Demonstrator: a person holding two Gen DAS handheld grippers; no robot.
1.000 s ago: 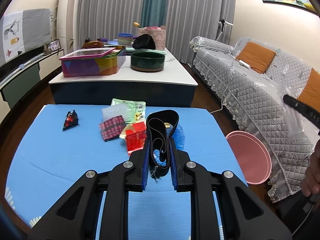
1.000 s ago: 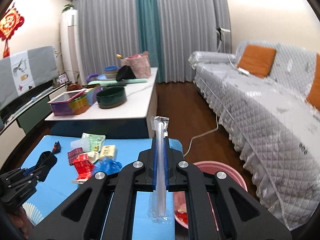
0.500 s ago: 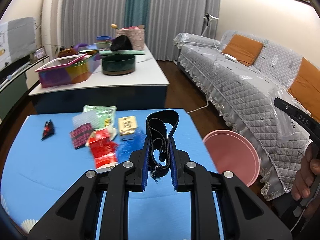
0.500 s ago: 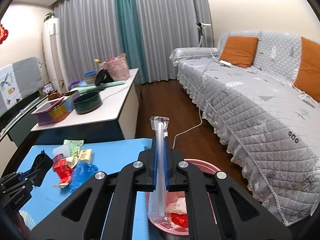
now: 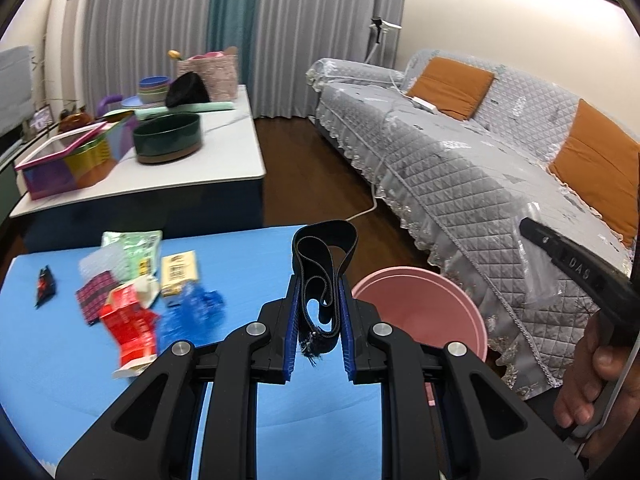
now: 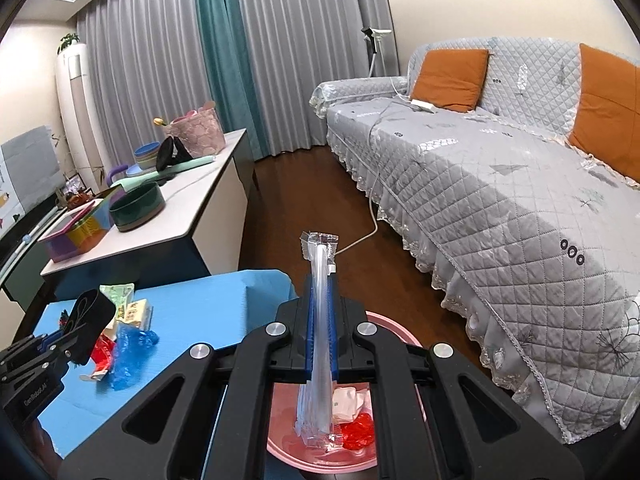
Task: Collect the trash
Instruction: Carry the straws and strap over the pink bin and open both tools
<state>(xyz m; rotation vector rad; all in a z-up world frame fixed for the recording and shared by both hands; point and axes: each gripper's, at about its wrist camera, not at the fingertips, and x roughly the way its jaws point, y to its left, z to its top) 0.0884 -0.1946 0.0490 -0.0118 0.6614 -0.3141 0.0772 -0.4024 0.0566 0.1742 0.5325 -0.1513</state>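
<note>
My left gripper is shut on a folded black elastic band, which loops up above the blue pads over the blue mat's right edge. Just to its right stands the pink bin. My right gripper is shut on a clear plastic wrapper that hangs flat between the pads, directly over the pink bin. Red and white scraps lie inside the bin. In the right wrist view the left gripper with its black band shows at the left edge.
Several wrappers lie on the blue mat: a red pack, blue plastic, a green packet, a small dark red piece. A white low table stands behind, a grey sofa to the right.
Both grippers have swung right, away from the litter pile. The pink bin has come closer in both views, and the right gripper's wrapper now hangs over the bin's inside.
</note>
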